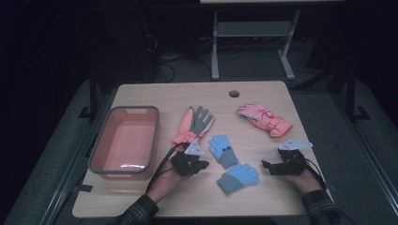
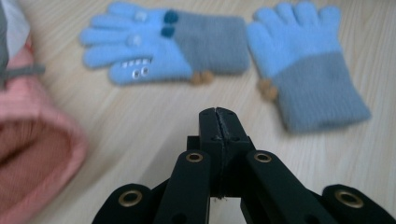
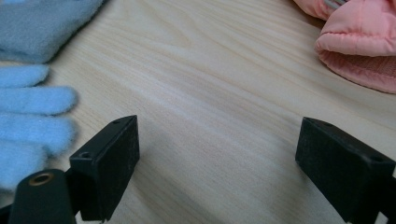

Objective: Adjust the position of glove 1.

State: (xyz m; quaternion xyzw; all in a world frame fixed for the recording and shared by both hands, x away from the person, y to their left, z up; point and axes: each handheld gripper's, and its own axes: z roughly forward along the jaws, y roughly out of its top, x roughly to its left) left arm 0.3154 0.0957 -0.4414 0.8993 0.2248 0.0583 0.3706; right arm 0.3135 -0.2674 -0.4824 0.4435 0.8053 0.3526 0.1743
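Two small blue-and-grey knit gloves lie mid-table: one (image 1: 222,149) (image 2: 159,44) with eyes and dots on it, the other (image 1: 238,177) (image 2: 306,70) nearer the front edge. My left gripper (image 1: 202,165) (image 2: 218,119) rests left of them, jaws shut with nothing between. My right gripper (image 1: 266,166) (image 3: 217,154) sits right of the nearer blue glove (image 3: 32,116), jaws wide open and empty over bare wood. A pink-and-grey glove (image 1: 193,124) (image 2: 32,149) lies beyond my left gripper. A padded pink glove (image 1: 265,119) (image 3: 359,42) lies at the back right.
A salmon bin (image 1: 101,147) with a grey rim stands at the table's left, empty. A round cable hole (image 1: 234,93) sits near the far edge. Beyond the table (image 1: 141,93) are a desk frame (image 1: 215,47) and floor cables.
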